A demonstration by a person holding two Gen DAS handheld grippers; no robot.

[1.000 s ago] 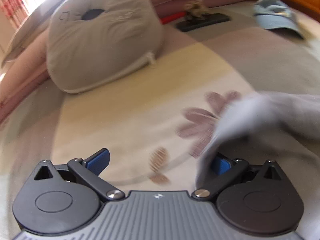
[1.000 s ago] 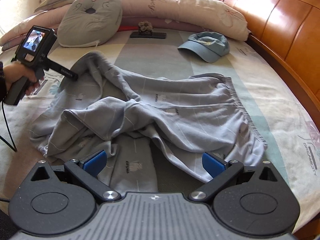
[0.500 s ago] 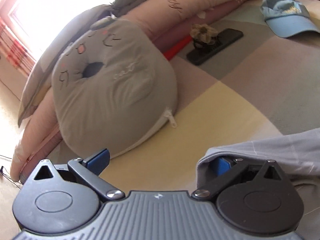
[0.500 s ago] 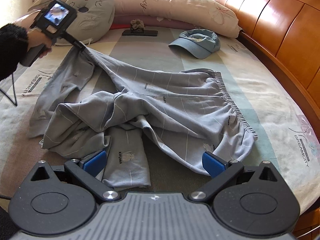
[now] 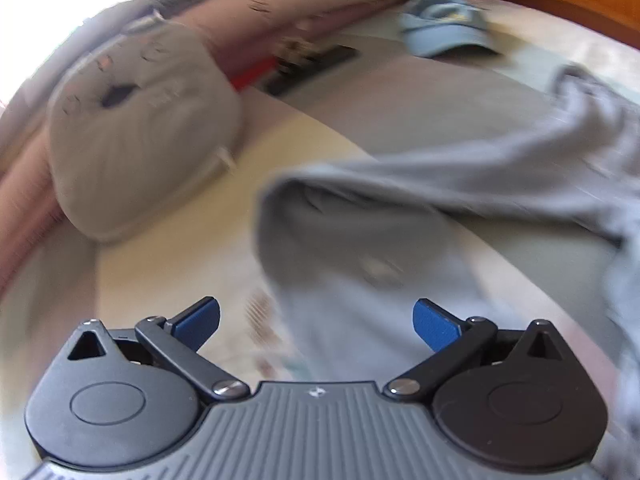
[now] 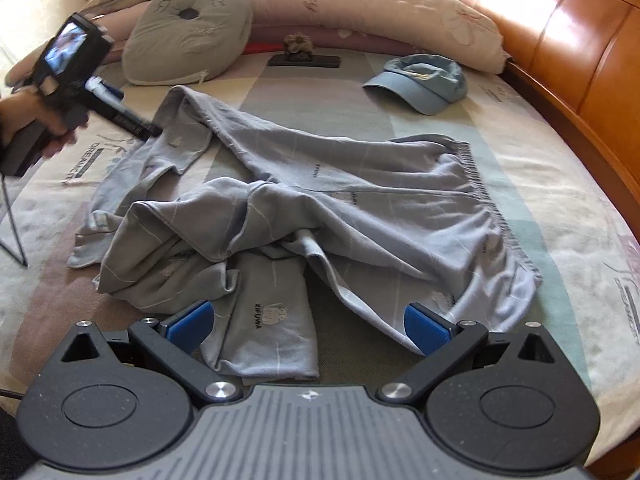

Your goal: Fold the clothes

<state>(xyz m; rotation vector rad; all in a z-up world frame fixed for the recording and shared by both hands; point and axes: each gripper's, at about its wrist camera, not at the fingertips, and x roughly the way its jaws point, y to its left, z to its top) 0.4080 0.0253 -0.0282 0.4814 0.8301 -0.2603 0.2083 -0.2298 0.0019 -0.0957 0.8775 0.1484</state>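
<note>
Crowding trousers (image 6: 360,208) — cap (image 6: 420,80), cushion (image 6: 188,32)

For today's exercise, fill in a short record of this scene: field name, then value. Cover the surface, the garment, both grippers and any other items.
surface: bed sheet
garment: grey pyjama trousers, crumpled, unfolded, elastic waistband towards the headboard
left gripper: open, holding nothing, over one trouser leg
right gripper: open, empty, above the near leg end
other items: blue cap, grey cushion, dark phone, long pillow
</note>
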